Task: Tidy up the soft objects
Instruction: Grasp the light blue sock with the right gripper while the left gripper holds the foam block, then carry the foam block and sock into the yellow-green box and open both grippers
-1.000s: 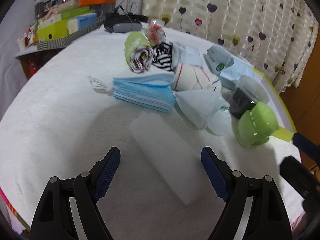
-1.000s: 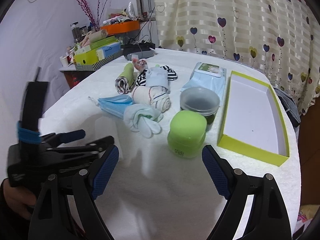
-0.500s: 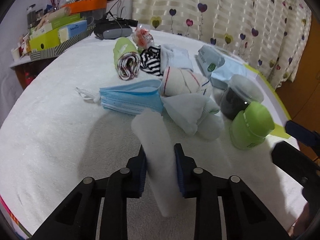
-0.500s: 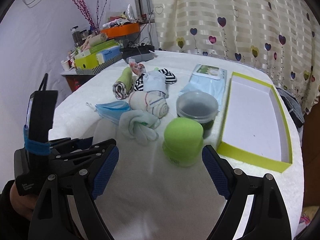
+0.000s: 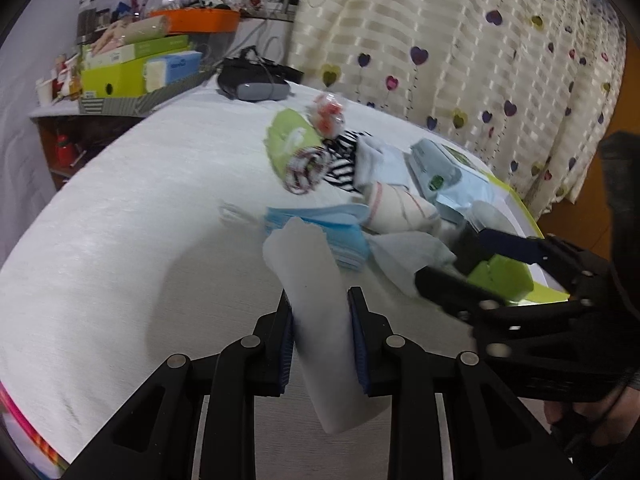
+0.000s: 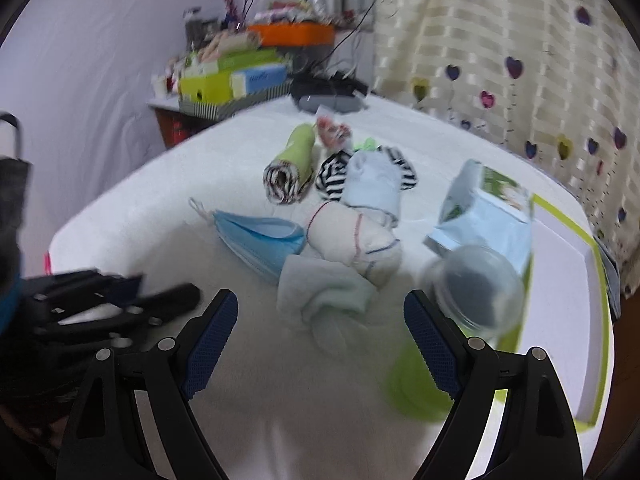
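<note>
Heart-dotted curtains [image 5: 460, 52] hang behind our white-covered table [image 5: 132, 216], with the yellow-rimmed tray [image 6: 560, 280] at its right edge and a heap of rolled socks [image 6: 352, 240], cloths and blue masks [image 6: 260, 240] in the middle. We judge we are in the carrying step: our left tongs [image 5: 320, 336] are clamped on the white foam pad [image 5: 316, 300], lifted clear, while our right tongs [image 6: 320, 340] stand wide apart and empty above the pale folded cloth [image 6: 324, 296]. Next we must bring the pad over the tray without it slipping.

A heart-patterned striped curtain [image 5: 460, 60] hangs behind the white-covered table [image 5: 120, 220]; a cluttered side shelf [image 5: 116, 92] stands against the pale wall [image 6: 92, 60].
</note>
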